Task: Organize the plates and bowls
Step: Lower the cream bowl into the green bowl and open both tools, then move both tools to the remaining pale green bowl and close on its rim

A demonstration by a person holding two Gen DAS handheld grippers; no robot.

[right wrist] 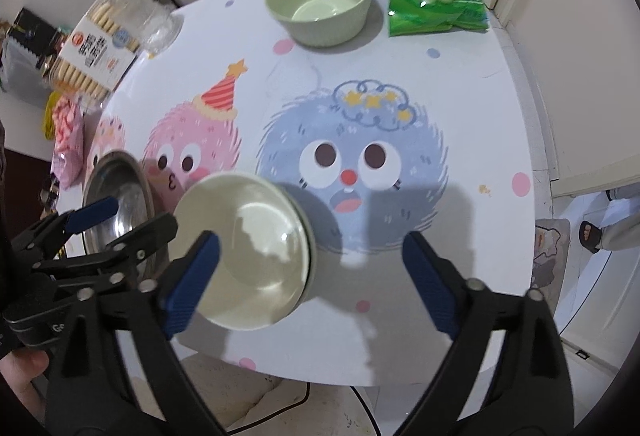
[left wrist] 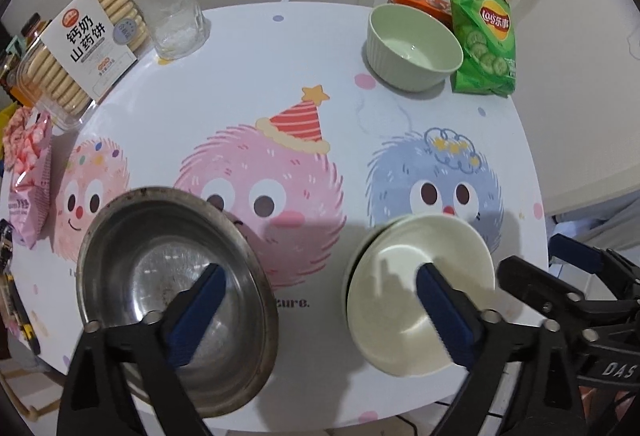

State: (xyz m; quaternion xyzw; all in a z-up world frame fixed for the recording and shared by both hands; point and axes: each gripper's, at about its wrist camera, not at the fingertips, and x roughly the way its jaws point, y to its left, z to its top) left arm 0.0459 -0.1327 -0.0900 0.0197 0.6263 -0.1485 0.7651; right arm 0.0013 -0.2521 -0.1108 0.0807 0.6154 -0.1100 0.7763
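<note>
Near the counter [left wrist: 320, 47] front edge: steel bowl [left wrist: 176, 296] and cream bowl [right wrist: 244, 248] sitting side by side, green bowl [right wrist: 320, 1] far back. Left gripper [left wrist: 320, 316] and right gripper [right wrist: 312, 284] hovering, jaws wide, empty. Advice: grip rims squarely before nesting.

Left hand-held gripper [left wrist: 320, 300]: black plastic arms, silver rivets, ribbed blue pads.
Right hand-held gripper [right wrist: 316, 276]: same black frame, blue pads; white lettering on its body.
</note>
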